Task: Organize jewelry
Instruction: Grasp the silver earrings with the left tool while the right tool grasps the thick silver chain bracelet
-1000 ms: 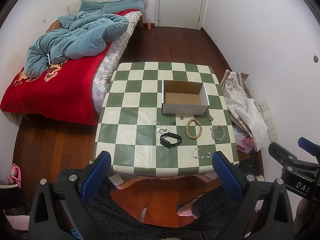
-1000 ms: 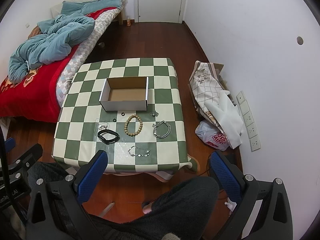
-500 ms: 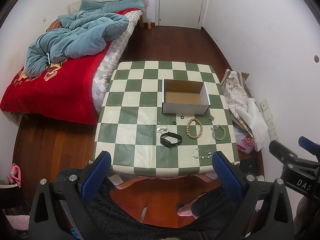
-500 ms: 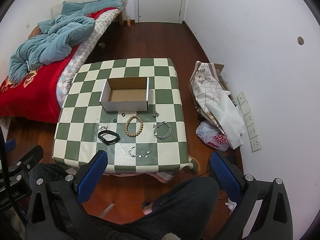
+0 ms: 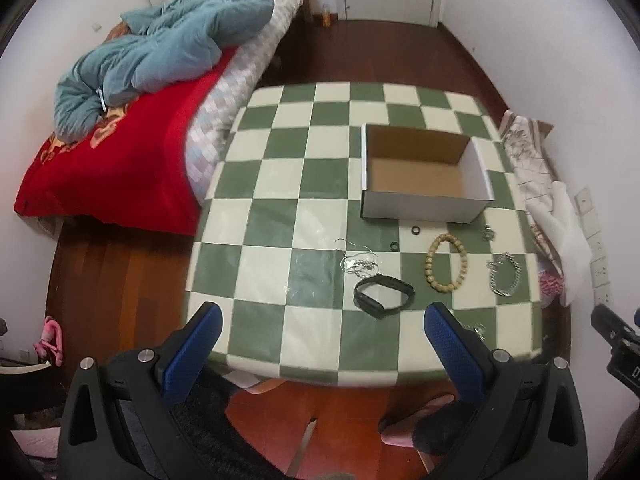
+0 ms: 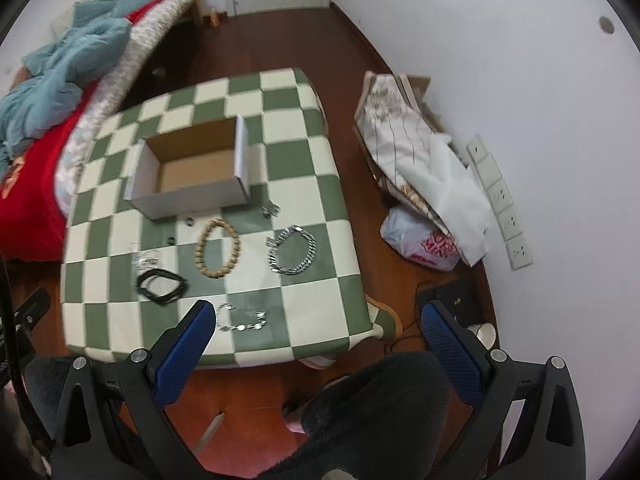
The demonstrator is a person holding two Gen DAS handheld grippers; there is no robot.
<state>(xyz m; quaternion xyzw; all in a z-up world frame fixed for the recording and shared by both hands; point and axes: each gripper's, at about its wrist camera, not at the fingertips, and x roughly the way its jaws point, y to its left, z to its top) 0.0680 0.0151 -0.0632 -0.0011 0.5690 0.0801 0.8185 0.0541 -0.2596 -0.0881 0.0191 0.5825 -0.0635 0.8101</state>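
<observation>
A square table [image 5: 280, 216] draped in glossy green-and-cream checked oilcloth carries an open rectangular cardboard box [image 5: 424, 204], white outside, brown inside, toward its far right. Near the box lie a round wooden bead bracelet [image 5: 445, 262], a black band [image 5: 383, 295], a chunky silver chain bracelet [image 6: 292, 250] and a thin silver link bracelet [image 6: 241, 318]. The left gripper [image 5: 320, 348] and right gripper [image 6: 316, 344] both hang wide open, empty, above the table's near edge.
</observation>
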